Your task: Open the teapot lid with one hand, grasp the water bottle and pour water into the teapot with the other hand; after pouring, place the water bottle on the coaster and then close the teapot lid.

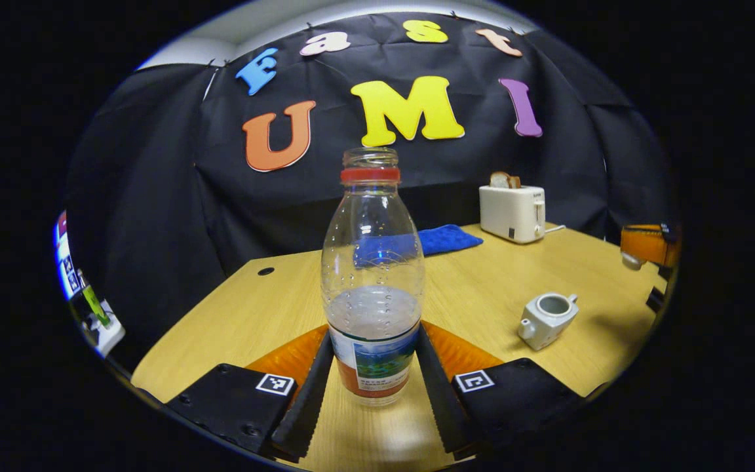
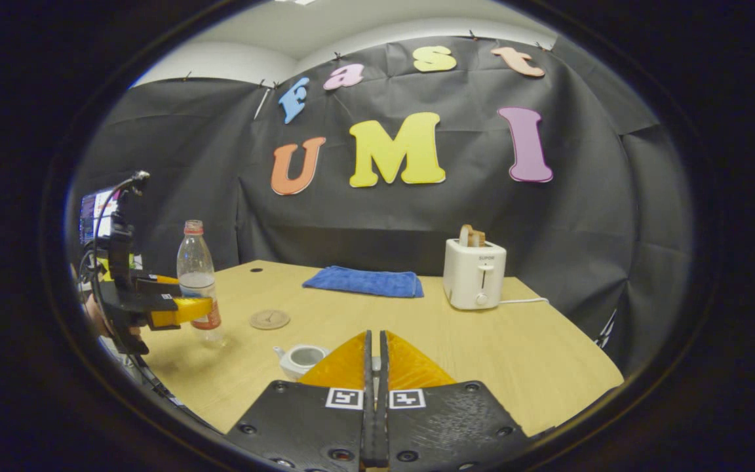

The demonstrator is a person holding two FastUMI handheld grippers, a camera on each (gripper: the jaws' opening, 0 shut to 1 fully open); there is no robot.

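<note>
Left hand-held gripper [image 1: 373, 387] fingers spread and gripping — level; right hand-held gripper [image 2: 375, 367] fingers pressed together, pointing forward.

The right gripper [image 2: 375, 357] has its two fingers pressed almost together, only a thin slit between them. Just left of its fingertips the teapot [image 2: 301, 359] sits on the wooden table [image 2: 535, 347] with its top open. Farther ahead and left lies the round coaster [image 2: 269, 319]. Well off to the left, the left gripper [image 2: 187, 309] clasps the water bottle [image 2: 197, 275], upright. Ahead rest a blue cloth [image 2: 364, 282] and, to the right, a toaster [image 2: 474, 274].
</note>
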